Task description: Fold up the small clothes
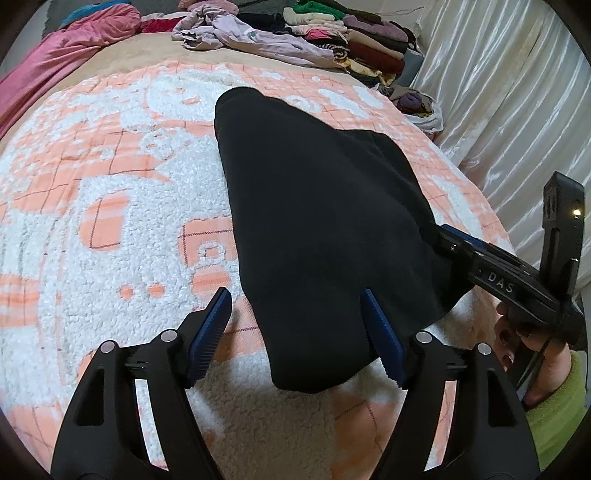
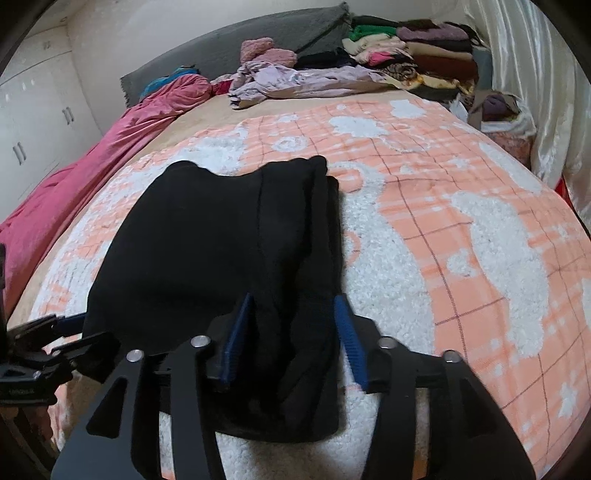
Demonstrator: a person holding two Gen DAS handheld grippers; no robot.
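Note:
A black garment (image 1: 314, 206) (image 2: 207, 240) lies folded lengthwise on the peach-and-white fleece blanket (image 1: 92, 184) (image 2: 461, 240). My left gripper (image 1: 295, 332) is open over the garment's near end; the cloth lies between its blue pads, and the left pad stands apart from it. It also shows at the lower left of the right wrist view as the left gripper (image 2: 62, 328). My right gripper (image 2: 291, 339) stands open astride the garment's thicker right-hand fold, with cloth lying loose between the pads. From the left wrist view, the right gripper (image 1: 448, 242) reaches the garment's right edge.
A hand in a green sleeve (image 1: 546, 387) holds the right gripper. At the head of the bed lie a crumpled lilac garment (image 1: 251, 40), a stack of folded clothes (image 1: 332, 33) (image 2: 406, 55) and a pink cover (image 1: 55, 62). A white curtain (image 1: 498, 92) hangs along the right side.

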